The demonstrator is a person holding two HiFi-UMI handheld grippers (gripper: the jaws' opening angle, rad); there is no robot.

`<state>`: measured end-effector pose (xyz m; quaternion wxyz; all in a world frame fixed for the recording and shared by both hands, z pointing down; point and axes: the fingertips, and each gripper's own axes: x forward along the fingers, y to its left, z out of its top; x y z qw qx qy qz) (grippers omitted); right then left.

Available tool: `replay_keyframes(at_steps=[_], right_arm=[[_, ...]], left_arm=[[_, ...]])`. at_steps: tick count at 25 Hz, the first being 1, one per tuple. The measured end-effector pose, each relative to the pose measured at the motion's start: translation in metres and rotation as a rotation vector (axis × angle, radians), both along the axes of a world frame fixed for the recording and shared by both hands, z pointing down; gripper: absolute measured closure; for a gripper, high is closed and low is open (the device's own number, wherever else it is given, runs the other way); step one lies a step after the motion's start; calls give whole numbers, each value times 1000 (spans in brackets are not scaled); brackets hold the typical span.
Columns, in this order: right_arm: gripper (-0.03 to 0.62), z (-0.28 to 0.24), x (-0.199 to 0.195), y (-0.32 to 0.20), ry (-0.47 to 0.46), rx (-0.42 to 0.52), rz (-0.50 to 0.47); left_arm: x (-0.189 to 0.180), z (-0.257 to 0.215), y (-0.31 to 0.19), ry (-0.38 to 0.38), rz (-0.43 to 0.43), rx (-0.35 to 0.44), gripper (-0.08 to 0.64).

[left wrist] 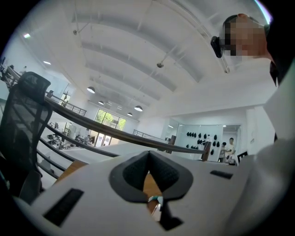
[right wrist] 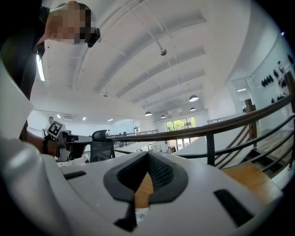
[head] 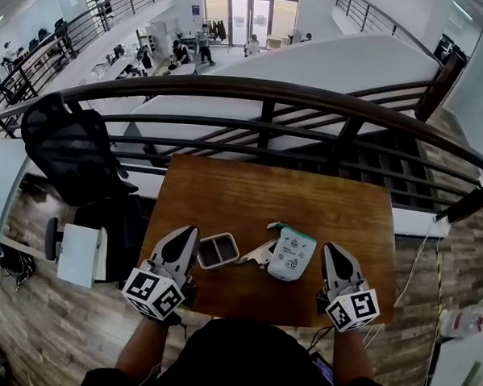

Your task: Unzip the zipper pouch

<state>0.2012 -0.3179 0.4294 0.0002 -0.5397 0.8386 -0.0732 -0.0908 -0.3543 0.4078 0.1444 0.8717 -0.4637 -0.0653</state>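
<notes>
Head view: zipper pouch lies on the desk between left claw and right claw (both pressed together, gripping nothing).

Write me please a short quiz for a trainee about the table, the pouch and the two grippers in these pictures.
1. Choose one: on the table, what lies between the left gripper and the zipper pouch?
A) a small rectangular tray
B) a mug
C) a pair of scissors
2. True or false: the right gripper is holding the zipper pouch.
3. Fill in: the jaws of the left gripper and the right gripper are both ____.
Key: 1 A. 2 False; it is beside the pouch, with nothing in its jaws. 3 shut.
</notes>
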Motion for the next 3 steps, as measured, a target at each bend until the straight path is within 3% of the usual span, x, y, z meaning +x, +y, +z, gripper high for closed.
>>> replay_keyframes(at_steps=[3], right_arm=[[598,2,1,-1,-4,-6,-1]], left_arm=[[2,2,-1,-2,5,-3,548]])
